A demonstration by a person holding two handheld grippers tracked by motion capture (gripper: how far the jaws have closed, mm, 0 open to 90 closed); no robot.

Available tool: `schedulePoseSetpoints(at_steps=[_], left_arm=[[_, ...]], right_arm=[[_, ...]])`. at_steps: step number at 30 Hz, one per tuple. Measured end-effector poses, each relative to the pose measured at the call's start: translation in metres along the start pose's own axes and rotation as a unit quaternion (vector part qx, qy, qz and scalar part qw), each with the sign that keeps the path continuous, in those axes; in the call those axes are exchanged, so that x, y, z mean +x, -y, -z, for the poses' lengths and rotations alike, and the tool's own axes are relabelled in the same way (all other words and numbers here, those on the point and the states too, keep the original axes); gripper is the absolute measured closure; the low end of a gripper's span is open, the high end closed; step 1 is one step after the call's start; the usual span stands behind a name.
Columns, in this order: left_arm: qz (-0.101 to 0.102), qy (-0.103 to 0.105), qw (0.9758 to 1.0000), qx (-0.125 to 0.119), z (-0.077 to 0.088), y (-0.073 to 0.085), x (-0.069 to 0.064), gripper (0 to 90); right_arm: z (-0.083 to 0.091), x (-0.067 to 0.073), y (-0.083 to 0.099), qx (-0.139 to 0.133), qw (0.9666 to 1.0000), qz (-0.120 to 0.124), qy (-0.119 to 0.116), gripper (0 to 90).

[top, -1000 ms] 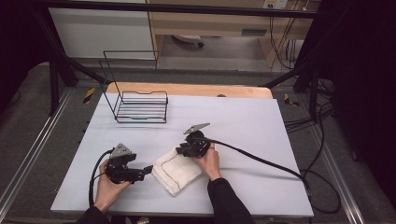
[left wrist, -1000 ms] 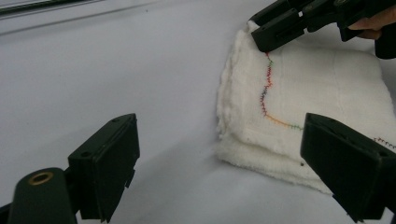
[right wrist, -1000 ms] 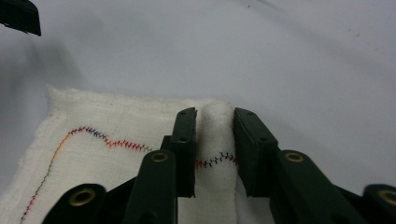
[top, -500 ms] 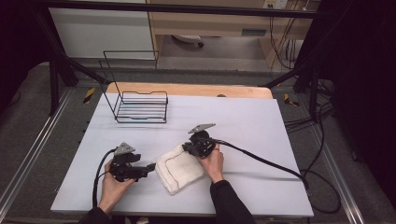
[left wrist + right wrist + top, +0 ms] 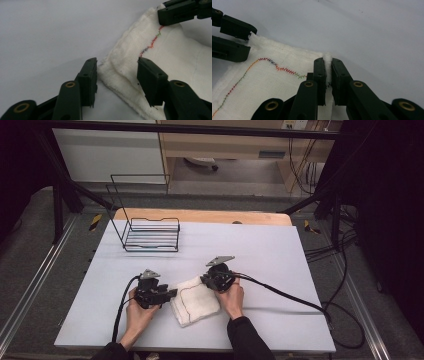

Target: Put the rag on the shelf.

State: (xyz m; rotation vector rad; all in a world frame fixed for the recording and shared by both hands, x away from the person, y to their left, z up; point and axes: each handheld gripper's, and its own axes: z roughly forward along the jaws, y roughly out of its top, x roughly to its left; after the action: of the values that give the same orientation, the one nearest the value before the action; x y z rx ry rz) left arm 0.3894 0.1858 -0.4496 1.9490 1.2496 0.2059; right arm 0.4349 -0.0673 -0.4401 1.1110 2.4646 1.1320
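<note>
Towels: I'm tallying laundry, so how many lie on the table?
1. The towel lies folded near the table's front edge, between the two hand-held grippers.

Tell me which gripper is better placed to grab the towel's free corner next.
Left, probably. The left gripper already straddles the near corner of the white towel, its jaws closing around it. The right gripper is shut on another corner.

Even overhead light keeps the bench [image 5: 280,255] bright in the high view, while its surroundings sink into darkness. Shadows are soft and short. Both gripper views look slightly hazy, the nearest jaw parts soft and dark, without glare.
</note>
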Motion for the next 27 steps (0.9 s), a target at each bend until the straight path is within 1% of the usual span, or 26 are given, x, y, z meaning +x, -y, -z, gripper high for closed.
schedulePoseSetpoints(at_steps=[1,2,4,5,7,8,9,10,11,12,13,14,15,16,18,19,20,21,22,23,24,27], left_arm=[[0.0,0.0,1.0,0.0,0.0,0.0,0.0,53.0],[0.006,0.004,1.0,0.0,-0.001,0.0,0.0,54.7],[0.008,0.001,1.0,0.0,-0.002,0.0,0.0,57.1],[0.01,0.003,0.9999,0.0,-0.002,0.0,-0.001,59.6],[0.011,0.001,0.9999,0.0,-0.003,0.0,-0.003,60.6],[0.013,-0.001,0.9999,0.001,-0.004,0.0,-0.003,62.9],[0.015,-0.002,0.9999,0.001,-0.004,0.0,-0.004,64.0],[0.021,0.001,0.9998,0.005,-0.005,-0.001,-0.004,65.2],[0.021,0.001,0.9998,0.005,-0.005,-0.001,-0.004,67.3],[0.024,0.005,0.9997,0.007,-0.005,-0.001,-0.004,70.4],[0.031,0.013,0.9994,0.011,-0.005,-0.001,-0.003,73.9],[0.038,0.016,0.9991,0.012,-0.006,-0.002,-0.003,74.9],[0.036,0.015,0.9992,0.012,-0.006,-0.002,-0.004,74.9],[0.036,0.015,0.9992,0.011,-0.007,-0.002,-0.005,77.0],[0.034,0.013,0.9993,0.011,-0.007,-0.002,-0.006,78.6],[0.031,0.011,0.9994,0.01,-0.007,-0.002,-0.007,79.3],[0.021,0.003,0.9997,0.007,-0.007,-0.001,-0.01,79.9],[0.021,0.003,0.9997,0.007,-0.007,-0.001,-0.01,80.3],[0.011,-0.003,0.9999,0.004,-0.008,-0.001,-0.012,80.5],[0.011,-0.003,0.9999,0.004,-0.008,-0.001,-0.012,80.7],[0.005,-0.003,1.0,0.003,-0.008,0.0,-0.012,80.7],[-0.01,0.003,0.9999,0.003,-0.008,0.0,-0.011,80.7]], right_arm=[[0.001,-0.001,0.001,0.0,1.0,-0.002,-0.002,82.8],[0.0,-0.002,0.002,-0.002,1.0,-0.001,-0.001,82.7],[0.0,-0.003,0.004,-0.001,1.0,-0.006,-0.006,82.4],[0.0,-0.003,0.005,-0.003,1.0,-0.004,-0.005,82.3],[0.0,-0.003,0.005,-0.004,1.0,-0.003,-0.005,82.1],[0.0,-0.003,0.005,-0.004,1.0,-0.004,-0.006,81.1],[0.0,-0.003,0.005,-0.003,1.0,-0.003,-0.006,79.6],[0.0,-0.003,0.004,-0.003,1.0,-0.005,-0.006,78.6],[0.001,-0.004,0.004,-0.004,1.0,-0.003,-0.008,75.6],[0.002,-0.005,0.003,-0.005,0.9999,-0.005,-0.01,71.7],[0.003,-0.006,0.003,-0.011,0.9999,-0.005,-0.009,70.0],[0.005,-0.007,0.003,-0.016,0.9998,-0.005,-0.01,66.1],[0.005,-0.007,0.003,-0.016,0.9998,-0.005,-0.01,66.1],[0.008,-0.011,0.004,-0.023,0.9996,-0.009,-0.011,58.5],[0.007,-0.014,0.006,-0.012,0.9998,-0.012,-0.011,54.8],[0.006,-0.015,0.007,-0.008,0.9999,-0.008,-0.01,54.6],[0.004,-0.016,0.007,-0.006,0.9998,-0.012,-0.013,54.1],[0.003,-0.016,0.007,-0.004,0.9998,-0.012,-0.016,54.5],[0.002,-0.016,0.008,-0.005,0.9997,-0.012,-0.021,54.7],[0.002,-0.016,0.008,-0.005,0.9997,-0.012,-0.021,54.7],[-0.002,-0.017,0.008,-0.002,0.9995,-0.014,-0.028,55.7],[-0.004,-0.018,0.009,0.003,0.9991,-0.02,-0.037,59.3]])
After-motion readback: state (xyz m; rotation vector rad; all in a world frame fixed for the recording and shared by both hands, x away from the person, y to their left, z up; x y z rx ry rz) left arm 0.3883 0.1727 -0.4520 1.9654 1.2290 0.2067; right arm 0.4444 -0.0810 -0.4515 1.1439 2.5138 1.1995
